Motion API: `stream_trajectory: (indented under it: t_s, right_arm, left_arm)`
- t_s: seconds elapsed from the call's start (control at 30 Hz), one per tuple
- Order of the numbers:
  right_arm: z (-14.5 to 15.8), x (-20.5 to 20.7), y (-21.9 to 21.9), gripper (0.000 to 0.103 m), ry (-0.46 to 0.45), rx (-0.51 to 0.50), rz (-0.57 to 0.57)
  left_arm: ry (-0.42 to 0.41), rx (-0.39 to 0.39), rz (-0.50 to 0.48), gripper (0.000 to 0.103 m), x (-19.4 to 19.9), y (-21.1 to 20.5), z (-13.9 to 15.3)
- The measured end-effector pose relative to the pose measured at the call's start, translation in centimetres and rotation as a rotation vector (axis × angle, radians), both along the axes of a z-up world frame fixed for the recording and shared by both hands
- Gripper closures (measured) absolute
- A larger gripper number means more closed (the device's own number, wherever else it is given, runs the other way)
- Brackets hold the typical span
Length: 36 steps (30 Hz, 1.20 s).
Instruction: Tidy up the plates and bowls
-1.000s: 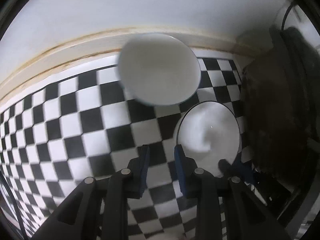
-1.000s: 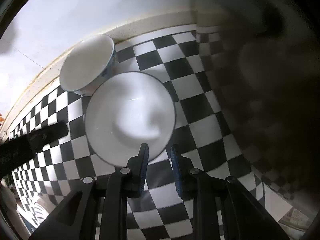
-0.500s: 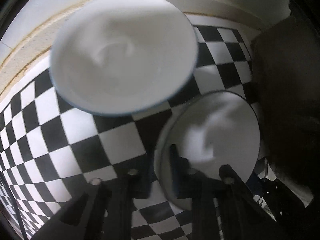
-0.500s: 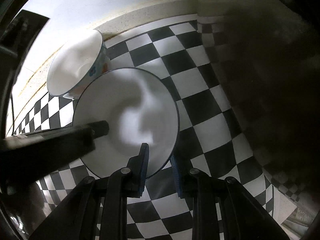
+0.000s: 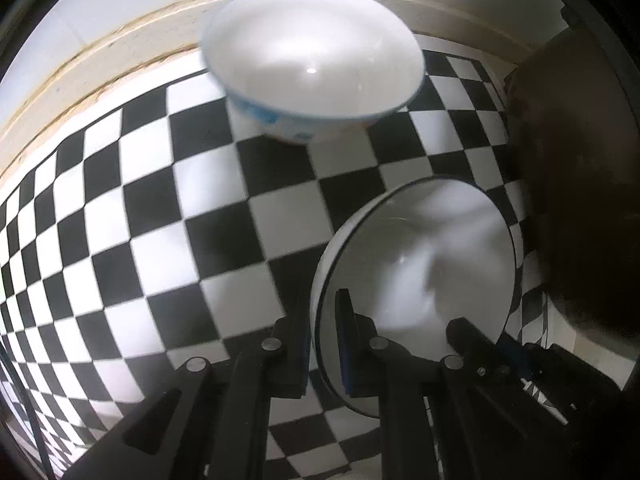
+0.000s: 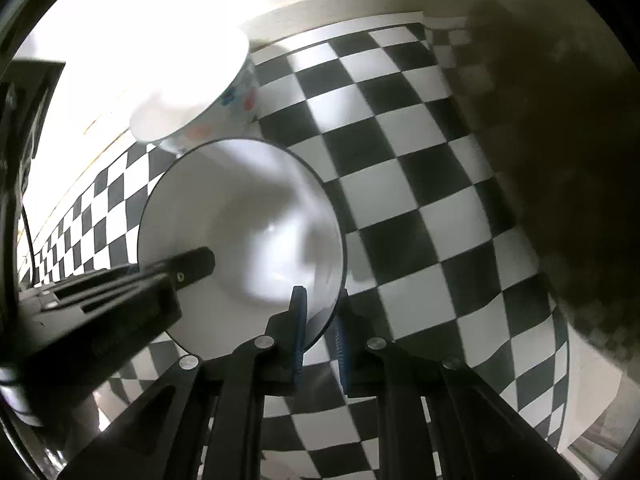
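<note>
A white plate with a dark rim sits on the checkered cloth. My left gripper straddles its left rim, one finger outside and one inside. My right gripper straddles the same plate at its near right rim, jaws close on the edge. A white bowl with blue and red flowers stands just behind the plate near the wall; it also shows in the right wrist view. The left gripper's body crosses the plate's left side in the right wrist view.
The black-and-white checkered tablecloth covers the table up to a cream wall ledge. A dark bulky mass fills the right side; it also shows in the right wrist view.
Both grippers have moved forward onto the plate's rim, left on its left edge, right on its near right edge. The bowl looms closer in both views.
</note>
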State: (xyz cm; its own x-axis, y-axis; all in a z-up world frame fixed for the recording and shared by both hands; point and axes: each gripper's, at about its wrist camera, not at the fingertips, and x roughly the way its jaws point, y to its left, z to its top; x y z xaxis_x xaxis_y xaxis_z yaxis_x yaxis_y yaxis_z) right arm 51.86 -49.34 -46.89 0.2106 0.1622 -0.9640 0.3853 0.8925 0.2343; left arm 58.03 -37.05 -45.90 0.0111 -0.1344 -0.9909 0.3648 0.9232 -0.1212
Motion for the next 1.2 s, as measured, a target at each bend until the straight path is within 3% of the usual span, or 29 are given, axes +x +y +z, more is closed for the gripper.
stream_trajectory:
  t_s: [0.37,0.7,0.93,1.2]
  right_arm:
    - [4.8,-1.4,0.8,0.089,-0.071,-0.021,0.04]
    - [9.4,-4.5,2.0,0.089,-0.148,-0.024,0.049]
    - [12.3,-8.4,3.6,0.09,-0.191,-0.022,0.056]
    - [13.9,-14.7,5.5,0.09,-0.201,-0.011,0.066]
  left_arm:
    - [-0.045,-0.022,0.016,0.094,-3.0,2.4,3.6]
    - [-0.125,-0.071,0.019,0.094,-6.0,5.0,8.8]
    - [-0.17,-0.089,0.002,0.094,-9.5,6.5,12.0]
    - [-0.177,-0.107,-0.032,0.094,-14.8,8.2,13.1]
